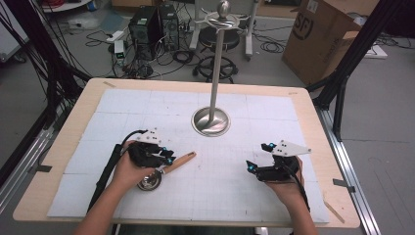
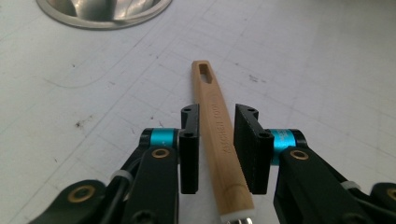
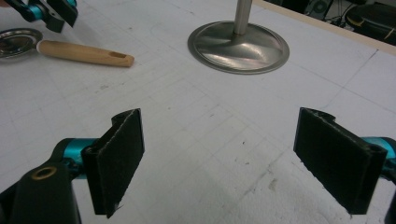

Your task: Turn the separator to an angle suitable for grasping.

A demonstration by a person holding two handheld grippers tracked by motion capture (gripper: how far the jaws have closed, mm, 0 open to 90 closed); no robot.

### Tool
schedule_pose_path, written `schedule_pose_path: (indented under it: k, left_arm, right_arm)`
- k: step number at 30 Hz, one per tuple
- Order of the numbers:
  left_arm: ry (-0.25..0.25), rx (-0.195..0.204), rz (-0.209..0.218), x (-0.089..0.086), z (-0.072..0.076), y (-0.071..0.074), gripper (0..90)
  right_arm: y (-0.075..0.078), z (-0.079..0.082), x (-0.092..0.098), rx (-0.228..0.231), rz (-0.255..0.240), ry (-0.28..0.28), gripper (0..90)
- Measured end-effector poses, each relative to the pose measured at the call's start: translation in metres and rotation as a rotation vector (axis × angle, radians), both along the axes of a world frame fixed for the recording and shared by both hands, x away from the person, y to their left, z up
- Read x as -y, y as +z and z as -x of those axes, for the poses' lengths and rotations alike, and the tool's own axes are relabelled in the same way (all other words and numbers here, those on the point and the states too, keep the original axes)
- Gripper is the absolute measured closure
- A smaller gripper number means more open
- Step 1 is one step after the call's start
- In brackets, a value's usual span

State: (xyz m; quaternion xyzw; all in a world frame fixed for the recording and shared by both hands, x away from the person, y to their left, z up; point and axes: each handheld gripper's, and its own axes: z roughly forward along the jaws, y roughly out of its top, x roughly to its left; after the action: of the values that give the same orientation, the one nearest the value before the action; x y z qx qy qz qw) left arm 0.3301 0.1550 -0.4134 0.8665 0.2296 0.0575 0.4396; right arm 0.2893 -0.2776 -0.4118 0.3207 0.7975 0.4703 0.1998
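Ladle handle (image 2: 218, 135) runs between my left gripper's (image 2: 217, 140) jaws in the left gripper view, pale wood with a slotted hanging hole near its far end and faint printed lettering along its length. My jaws there are loosened: the left pad (image 2: 189, 149) sits right against the wood, while a narrow gap shows between the handle and the right pad, so I am not clamping it. The handle lies flat on the white gridded table mat (image 2: 93, 93), its free end pointing to about twelve o'clock in that view.

From the high view, the ladle (image 1: 164, 171) lies at about seven o'clock from the round steel base (image 1: 211, 121) of the upright stand, well apart from it. Its small shiny metal bowl (image 1: 149, 182) rests on the mat just under my left hand (image 1: 128, 171), and the wooden handle angles away toward two o'clock, past my left gripper (image 1: 164, 157).

My right gripper (image 3: 219, 158) is spread wide, both black pads standing far apart with bare mat between them, touching nothing. In the high view it (image 1: 254, 166) sits at about five o'clock from the stand base, well apart from the ladle.

In the right gripper view, the handle (image 3: 86, 53) lies at about eleven o'clock, with the bowl (image 3: 16, 42) at its left end.
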Motion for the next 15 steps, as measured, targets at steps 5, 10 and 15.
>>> schedule_pose_path:
  k: [5, 10, 15]
  left_arm:
    - [0.019, 0.019, 0.074, -0.015, 0.003, 0.008, 59.0]
    - [0.038, 0.034, 0.168, -0.031, 0.005, 0.016, 48.0]
    - [0.07, 0.029, 0.187, -0.042, 0.006, 0.019, 35.5]
  right_arm:
    - [0.0, 0.0, 0.0, 0.004, 0.01, 0.003, 14.9]
    - [-0.001, 0.0, 0.001, -0.003, 0.01, -0.005, 14.9]
    - [-0.002, 0.0, 0.0, -0.007, 0.015, 0.001, 14.9]
